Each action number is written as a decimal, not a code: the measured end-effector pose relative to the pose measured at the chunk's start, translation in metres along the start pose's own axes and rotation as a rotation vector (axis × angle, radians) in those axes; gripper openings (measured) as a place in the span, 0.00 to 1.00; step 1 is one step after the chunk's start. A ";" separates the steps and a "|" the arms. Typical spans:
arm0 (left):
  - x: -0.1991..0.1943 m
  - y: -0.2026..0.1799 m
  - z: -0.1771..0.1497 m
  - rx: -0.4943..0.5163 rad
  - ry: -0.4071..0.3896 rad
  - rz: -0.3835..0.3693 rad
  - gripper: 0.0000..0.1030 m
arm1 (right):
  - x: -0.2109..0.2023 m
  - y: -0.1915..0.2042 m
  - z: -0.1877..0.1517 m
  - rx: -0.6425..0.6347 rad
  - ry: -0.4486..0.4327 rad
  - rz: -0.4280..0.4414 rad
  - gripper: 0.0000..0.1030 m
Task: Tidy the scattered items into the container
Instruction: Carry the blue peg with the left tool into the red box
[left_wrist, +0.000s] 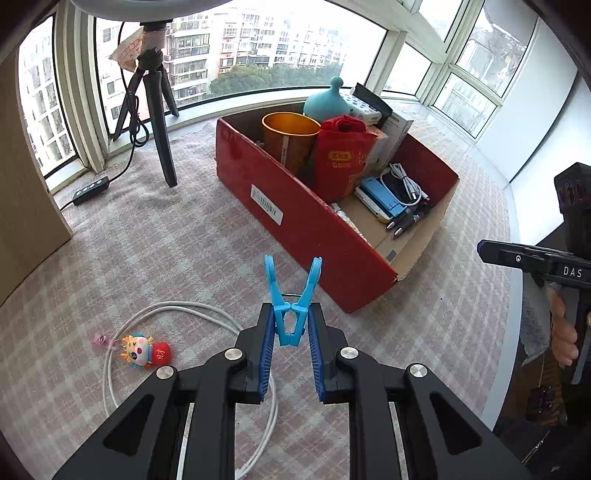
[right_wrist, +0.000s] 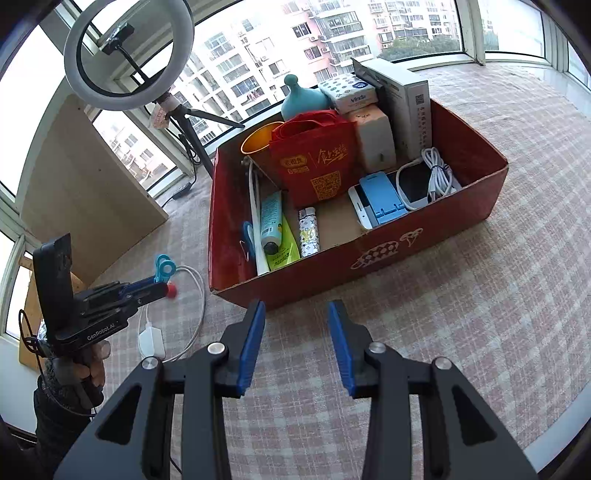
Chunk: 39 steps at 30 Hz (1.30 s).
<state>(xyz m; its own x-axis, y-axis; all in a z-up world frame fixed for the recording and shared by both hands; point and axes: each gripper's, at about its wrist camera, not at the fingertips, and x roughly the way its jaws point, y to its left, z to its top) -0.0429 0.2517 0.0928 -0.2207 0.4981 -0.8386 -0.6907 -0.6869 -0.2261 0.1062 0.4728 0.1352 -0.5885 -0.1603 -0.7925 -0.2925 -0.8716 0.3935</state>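
My left gripper is shut on a blue plastic clothes peg and holds it above the checked cloth, just left of the red cardboard box. The peg's two arms stick out past the fingertips. In the right wrist view the left gripper with the peg is left of the box. A white cable and a small dragon keychain lie on the cloth under the left gripper. My right gripper is open and empty, just in front of the box's near wall.
The box holds a red bag, an orange cup, phones, a blue stand, a coiled cable, a tube, a lighter and boxes. A ring light tripod and a brown board stand at the left by the window.
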 end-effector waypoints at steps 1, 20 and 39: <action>0.004 -0.008 0.006 -0.006 0.004 0.004 0.16 | -0.003 -0.005 0.001 0.001 -0.005 0.004 0.34; 0.098 -0.111 0.095 -0.115 0.155 0.092 0.16 | -0.050 -0.136 0.053 -0.108 0.011 0.122 0.34; 0.165 -0.106 0.113 -0.202 0.317 0.232 0.17 | -0.046 -0.204 0.081 -0.038 0.002 0.171 0.34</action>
<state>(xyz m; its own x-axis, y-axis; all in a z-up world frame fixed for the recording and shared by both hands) -0.0838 0.4667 0.0347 -0.1103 0.1535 -0.9820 -0.4927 -0.8665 -0.0801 0.1321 0.6957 0.1291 -0.6261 -0.3084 -0.7162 -0.1594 -0.8484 0.5047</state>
